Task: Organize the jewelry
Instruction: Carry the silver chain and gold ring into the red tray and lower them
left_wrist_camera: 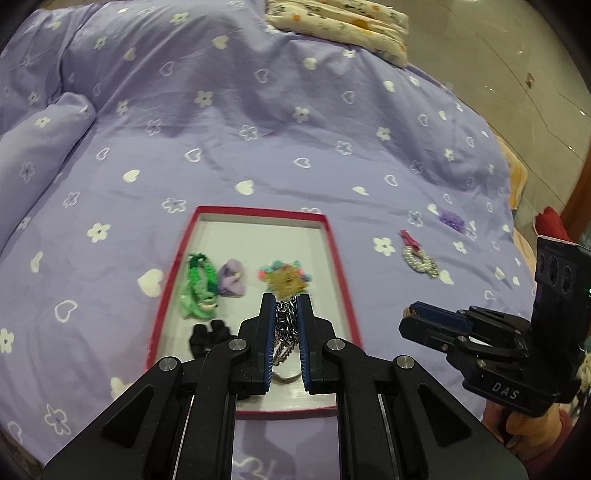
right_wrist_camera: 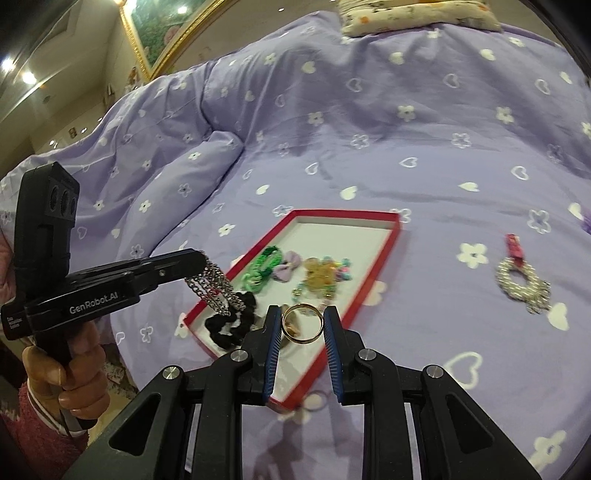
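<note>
Mid-placement step, judged from the scene: two pieces carried at once toward the shallow red-rimmed cardboard tray with a white floor (left_wrist_camera: 334, 258). Left gripper (left_wrist_camera: 287, 299) pinched on a silver link chain (left_wrist_camera: 286, 325), loops dangling above the tray's near end, over a black fabric scrunchie (right_wrist_camera: 231, 325). Right gripper (right_wrist_camera: 301, 314) narrowed around a gold metal ring (right_wrist_camera: 303, 323), held upright between the blue pads, just over the tray's near edge. Already inside the tray: a green braided band (left_wrist_camera: 199, 288), a small lilac bow (left_wrist_camera: 232, 282) and a pastel beaded piece with a yellow centre (left_wrist_camera: 288, 278). Still outside, well to the right of the tray: a pearl-bead loop with a pink clip (left_wrist_camera: 419, 258) and, farther off, a purple fabric flower (left_wrist_camera: 451, 218). Next move likely to call for lowering chain and ring onto bare white floor, then spreading the fingers gently so the loops did not snag on the pads or the scrunchie. Underneath the tray, a soft lilac duvet printed with white hearts and flowers (left_wrist_camera: 258, 129), rumpled; beyond the tray a cream floral pillow (left_wrist_camera: 343, 26); to its right, pale tiled floor (left_wrist_camera: 517, 74); a gilt-framed picture (right_wrist_camera: 162, 33) on the wall.
</note>
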